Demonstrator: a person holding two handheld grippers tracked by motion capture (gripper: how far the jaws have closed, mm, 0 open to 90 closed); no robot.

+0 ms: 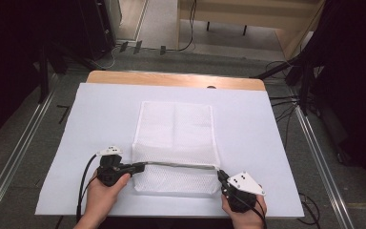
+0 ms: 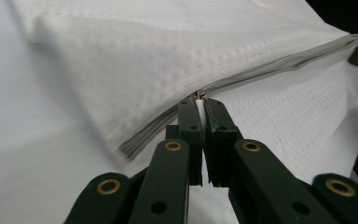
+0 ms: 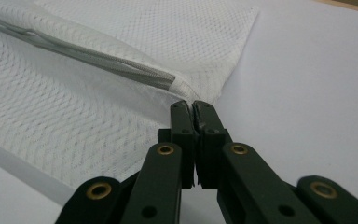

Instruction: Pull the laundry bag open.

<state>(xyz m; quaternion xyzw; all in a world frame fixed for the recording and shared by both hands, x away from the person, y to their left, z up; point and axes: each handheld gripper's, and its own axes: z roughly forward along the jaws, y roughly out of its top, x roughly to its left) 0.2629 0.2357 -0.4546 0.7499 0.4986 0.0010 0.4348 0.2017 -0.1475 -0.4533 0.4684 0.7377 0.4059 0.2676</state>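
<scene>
High view: a white mesh zip bag [image 1: 176, 143] lies mid-table on a white paper sheet [image 1: 248, 129]. The left gripper [image 1: 140, 167] meets its grey zipper [image 1: 181, 164] at the left end, the right gripper [image 1: 220, 174] at the right end.
Left gripper view: jaws pressed together, pinching a small metal zipper pull [image 2: 199, 95].
Right gripper view: jaws pressed together on the mesh bag's corner [image 3: 186, 88] beside the zipper's end.
</scene>
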